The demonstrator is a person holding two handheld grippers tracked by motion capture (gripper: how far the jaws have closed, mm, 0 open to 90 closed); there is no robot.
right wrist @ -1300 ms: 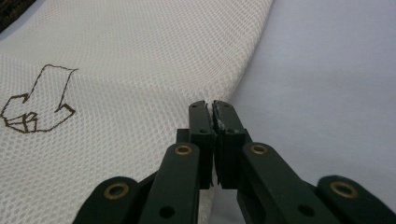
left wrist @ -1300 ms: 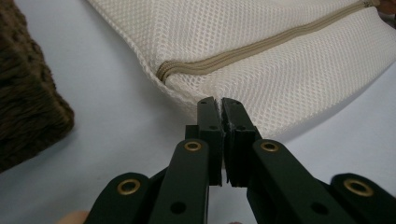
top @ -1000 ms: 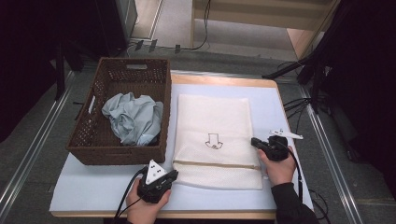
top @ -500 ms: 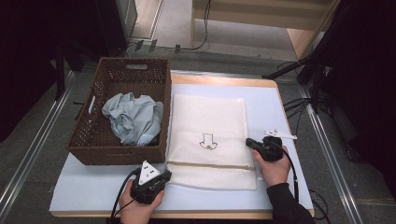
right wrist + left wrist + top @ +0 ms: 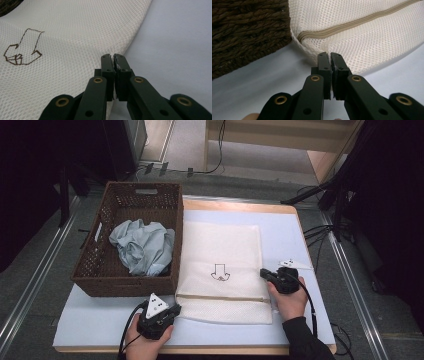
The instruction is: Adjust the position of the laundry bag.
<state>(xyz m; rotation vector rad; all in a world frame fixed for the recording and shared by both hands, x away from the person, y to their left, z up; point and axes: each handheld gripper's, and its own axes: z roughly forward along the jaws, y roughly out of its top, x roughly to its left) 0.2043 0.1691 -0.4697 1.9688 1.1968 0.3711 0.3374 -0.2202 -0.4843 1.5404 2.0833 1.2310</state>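
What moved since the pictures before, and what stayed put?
The left claw slid back toward the person, along the mesh bag's near corner. The right claw crept left along the bag's right edge. Both are shut, holding nothing. The bag, the basket and the blue cloth stayed put.

High view: above near edge, looking forward-down over table (image 5: pixel 300 240). Gripper views: low, close, along jaws. All share mesh bag (image 5: pixel 220 245).
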